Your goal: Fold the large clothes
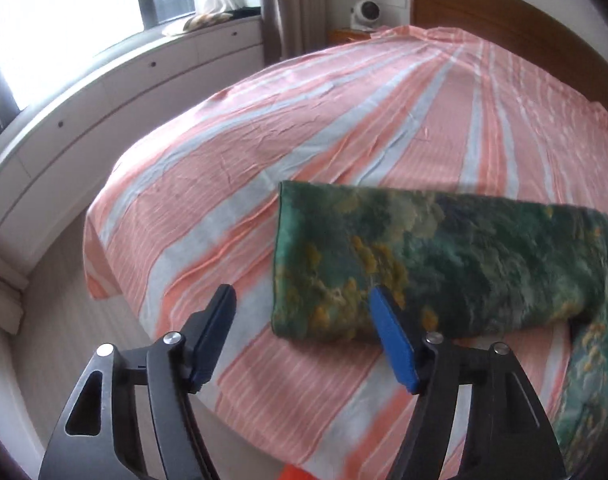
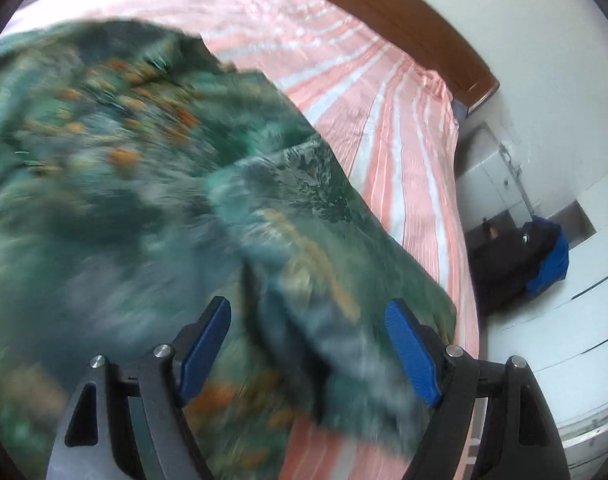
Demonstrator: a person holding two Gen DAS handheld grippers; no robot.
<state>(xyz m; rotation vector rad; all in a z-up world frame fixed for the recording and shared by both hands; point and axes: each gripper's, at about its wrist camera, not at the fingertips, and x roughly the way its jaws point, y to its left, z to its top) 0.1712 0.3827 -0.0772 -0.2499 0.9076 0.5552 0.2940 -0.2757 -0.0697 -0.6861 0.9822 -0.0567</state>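
A large green garment with yellow-orange flower print [image 1: 444, 264] lies folded into a long band across the near part of the bed. My left gripper [image 1: 302, 294] hovers open over the band's left end; its right finger sits above the cloth and its left finger above bare sheet, with nothing gripped. In the right wrist view the same green garment [image 2: 123, 152] is blurred and fills the left half. My right gripper [image 2: 308, 304] stands open just over it. A raised fold of the cloth [image 2: 299, 280] runs between the fingers, and the pads do not press on it.
The bed carries a pink and white striped sheet [image 1: 263, 140] and has a wooden headboard [image 1: 504, 12]. A white window bench with drawers [image 1: 103, 92] runs along the left side. A small fan [image 1: 366, 14] stands on a bedside table. A dark bag with blue cloth [image 2: 536, 256] sits beside white cabinets on the right.
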